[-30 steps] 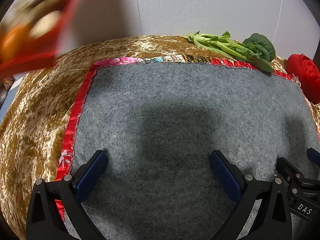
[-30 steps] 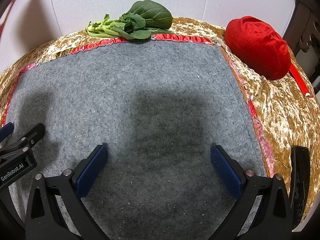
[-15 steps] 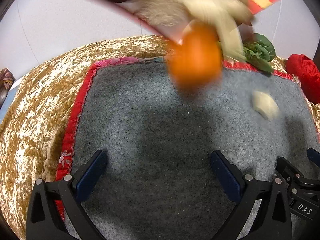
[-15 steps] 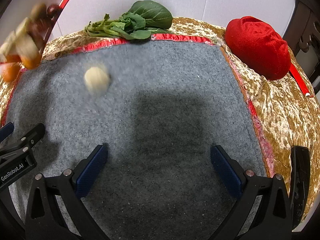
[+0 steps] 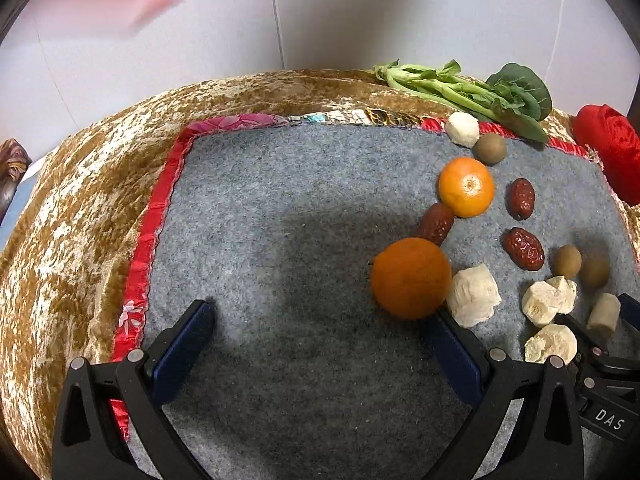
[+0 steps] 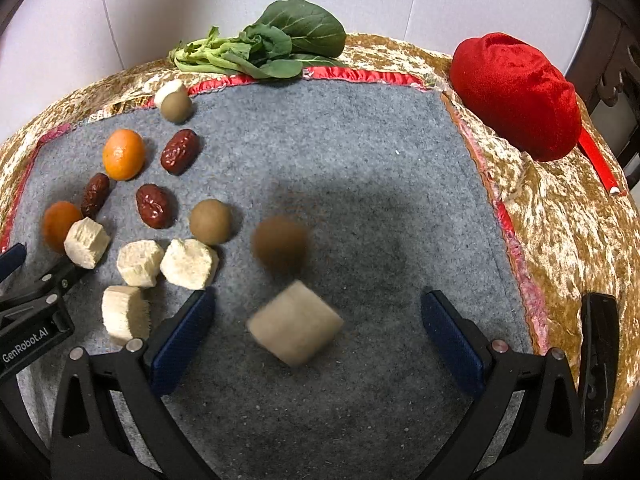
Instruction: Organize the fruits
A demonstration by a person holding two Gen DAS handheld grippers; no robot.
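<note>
Grey felt mat [image 6: 360,160] holds scattered fruit; both tongs, left [image 5: 316,340] and right [image 6: 316,320], wait wide open, empty, ready to sort.

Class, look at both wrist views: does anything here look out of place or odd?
Yes: leafy greens lie at the grey mat's far edge among fruit, and a brown ball and pale chunk are motion-blurred.
</note>
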